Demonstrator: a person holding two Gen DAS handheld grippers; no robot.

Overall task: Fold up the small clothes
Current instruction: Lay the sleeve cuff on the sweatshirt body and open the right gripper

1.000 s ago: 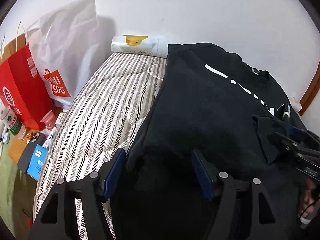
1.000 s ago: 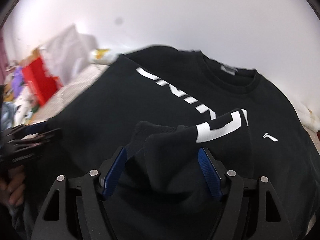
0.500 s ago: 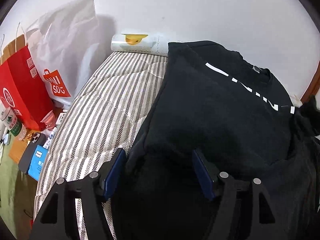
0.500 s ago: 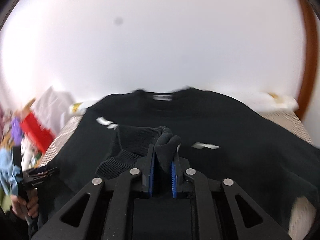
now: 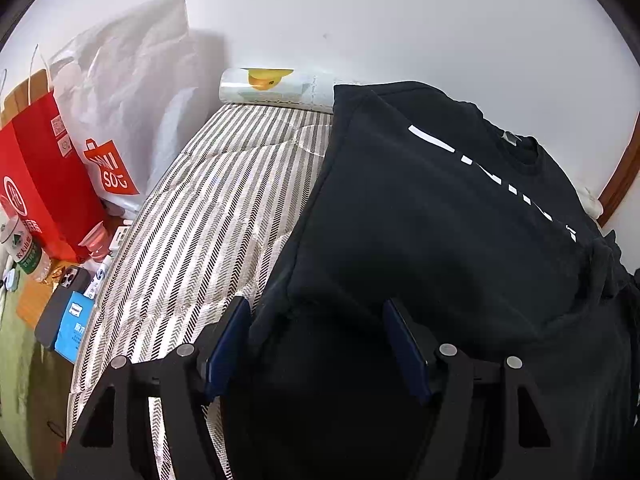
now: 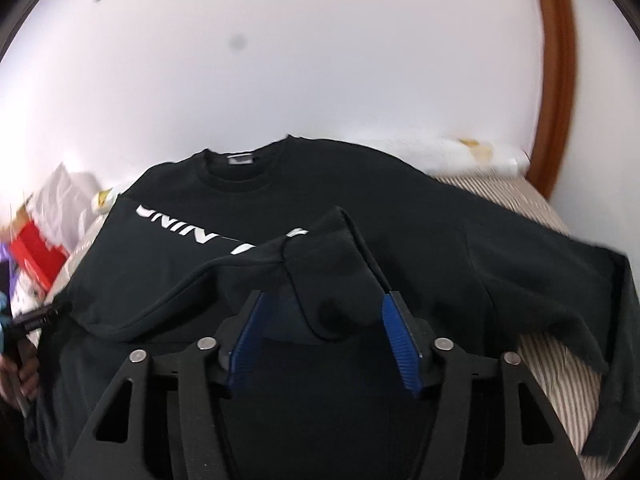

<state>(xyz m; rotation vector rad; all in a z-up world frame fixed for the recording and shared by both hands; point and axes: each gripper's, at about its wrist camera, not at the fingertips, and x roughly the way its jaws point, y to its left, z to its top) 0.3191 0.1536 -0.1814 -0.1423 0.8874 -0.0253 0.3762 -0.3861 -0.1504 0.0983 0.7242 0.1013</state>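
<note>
You see a black sweatshirt point(image 5: 432, 216) with white lettering point(image 6: 192, 224) on a grey-and-cream striped bed point(image 5: 224, 208), beside a red paper bag point(image 5: 44, 184).

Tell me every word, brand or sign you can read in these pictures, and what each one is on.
"NI SO", seen mirrored: orange bag logo on the white plastic bag.
White block letters, partly folded under, roughly "UNIN": chest of the black sweatshirt.
Round white logo and QR codes: red paper bag, unreadable.
Green bottle label: too small.
Blue box: white characters, too small.
</note>
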